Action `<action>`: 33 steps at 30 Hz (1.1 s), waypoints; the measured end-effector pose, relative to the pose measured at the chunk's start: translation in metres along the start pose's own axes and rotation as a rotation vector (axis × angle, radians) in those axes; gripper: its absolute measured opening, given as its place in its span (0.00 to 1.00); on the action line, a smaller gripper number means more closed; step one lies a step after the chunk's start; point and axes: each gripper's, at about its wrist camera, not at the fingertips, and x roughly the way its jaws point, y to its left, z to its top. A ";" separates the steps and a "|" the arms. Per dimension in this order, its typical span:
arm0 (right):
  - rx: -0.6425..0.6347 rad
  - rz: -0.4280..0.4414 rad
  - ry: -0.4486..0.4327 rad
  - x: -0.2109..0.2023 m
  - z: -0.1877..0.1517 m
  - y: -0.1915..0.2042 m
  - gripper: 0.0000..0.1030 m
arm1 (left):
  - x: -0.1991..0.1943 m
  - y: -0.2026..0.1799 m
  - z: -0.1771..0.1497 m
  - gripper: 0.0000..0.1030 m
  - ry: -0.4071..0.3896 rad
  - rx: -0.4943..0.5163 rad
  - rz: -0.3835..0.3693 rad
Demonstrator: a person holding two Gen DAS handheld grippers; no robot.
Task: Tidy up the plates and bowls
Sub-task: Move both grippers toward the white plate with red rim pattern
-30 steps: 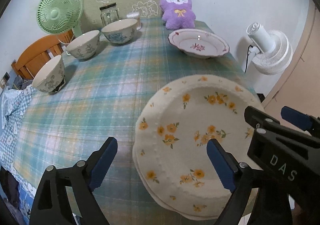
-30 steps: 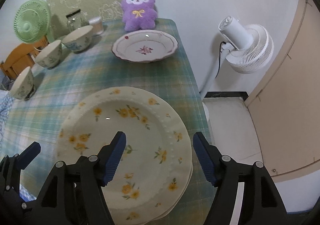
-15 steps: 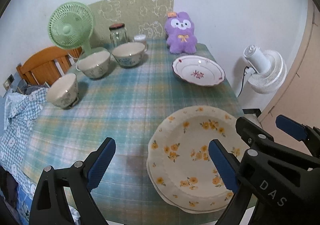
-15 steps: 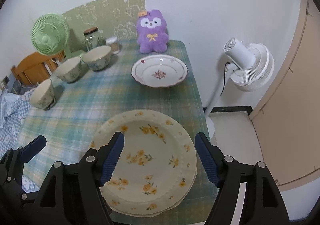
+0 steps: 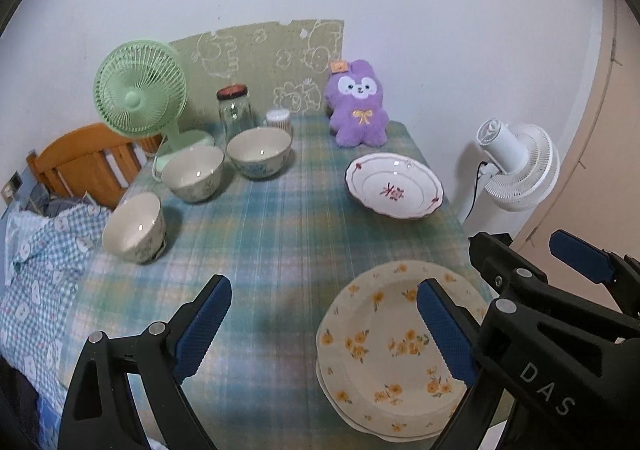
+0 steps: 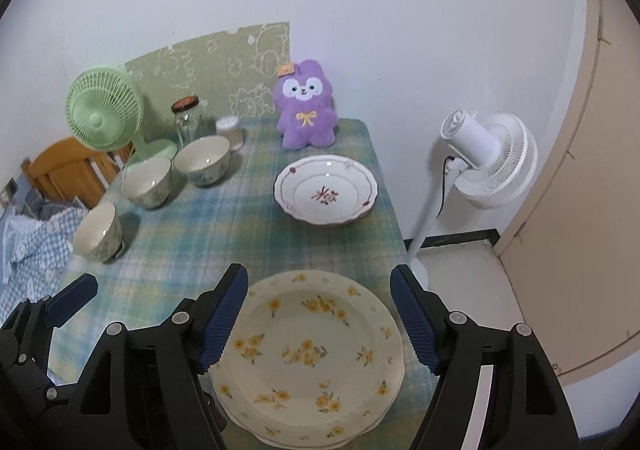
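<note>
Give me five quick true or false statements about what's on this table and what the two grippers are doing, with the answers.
1. Three bowls stand along the table's left side. True.
2. The right gripper is clamped on the yellow-flowered plates. False: its jaws stand open above them and hold nothing.
3. The red-flowered plate lies alone, apart from the yellow-flowered stack. True.
4. The purple plush sits inside a bowl. False: it stands on the tablecloth at the far end, by the wall.
5. The left gripper holds a bowl. False: it is open and empty.
</note>
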 end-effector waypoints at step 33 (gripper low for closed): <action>0.012 -0.005 -0.034 0.062 0.077 -0.003 0.74 | 0.059 -0.004 0.074 0.88 -0.039 0.011 -0.018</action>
